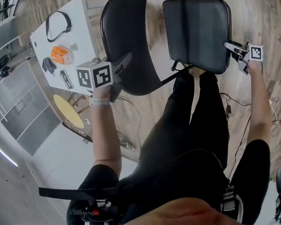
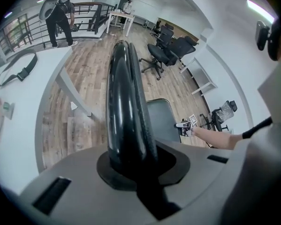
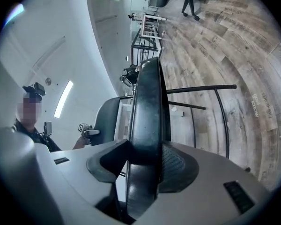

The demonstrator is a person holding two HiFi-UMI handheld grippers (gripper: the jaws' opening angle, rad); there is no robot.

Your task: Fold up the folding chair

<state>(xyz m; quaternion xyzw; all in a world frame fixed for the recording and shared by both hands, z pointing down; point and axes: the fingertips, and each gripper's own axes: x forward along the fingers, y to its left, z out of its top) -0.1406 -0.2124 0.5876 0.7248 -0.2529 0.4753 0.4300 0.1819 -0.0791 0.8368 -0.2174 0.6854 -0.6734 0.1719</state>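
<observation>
- Inspecting the folding chair (image 1: 131, 81): it stands on the wooden floor (image 1: 253, 13) directly before the person, just beside the white surface (image 1: 79, 18).
- Its curved black backrest (image 1: 126, 36) is nearer that surface, and the padded seat (image 1: 196, 32) is on the far side.
- The seat shows its broad face to the head view, so the fold is judged incomplete.
- Handling, as a judgement: the thin tube frame (image 3: 201, 88) and rigid panels should be stiff and moderately heavy, swinging on pivots rather than flexing.
- The backrest rim looks glossy and could slip in a light grip, while the padded seat edge should give slightly and hold better.
- Sensible holds are the backrest's side rim, to steady the chair, and the seat's outer edge, to swing it; both are in use.
- The hinge zone between seat and frame is a pinch hazard and is best avoided.
- Left gripper (image 1: 122, 65): the jaws stand narrow and are pinched on the backrest rim, which fills the gap between them in the left gripper view.
- Right gripper (image 1: 232, 50): the jaws are about half spread and clamped across the thicker seat edge. In the right gripper view both pads bear on it and nothing else lies between them.
- Neither gripper touches the white surface or the small items lying on it.
</observation>
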